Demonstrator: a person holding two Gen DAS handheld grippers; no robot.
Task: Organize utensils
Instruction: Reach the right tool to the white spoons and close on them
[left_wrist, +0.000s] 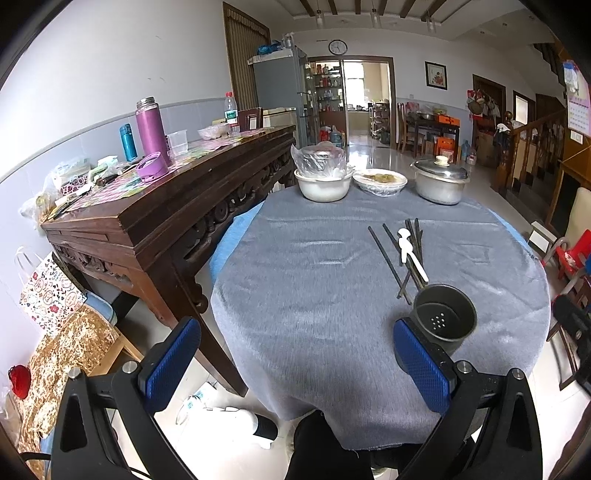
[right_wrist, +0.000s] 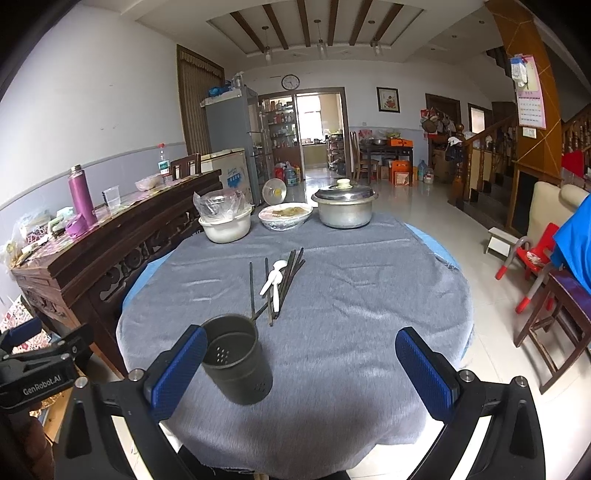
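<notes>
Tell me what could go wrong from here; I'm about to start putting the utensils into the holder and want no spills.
1. The dark utensil holder stands empty and unheld on soft grey cloth; dropping chopsticks in could tip it.
2. The chopsticks lie crossed with the white spoon on top, so lifting one may drag others.
3. Both the left gripper and the right gripper have their jaws wide open, which may fumble thin sticks.

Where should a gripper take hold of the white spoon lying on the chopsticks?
Grip the white spoon across its narrow handle near the middle, coming from above. It lies flat atop the dark chopsticks, handle towards the holder, so jaws should straddle the handle's width.
</notes>
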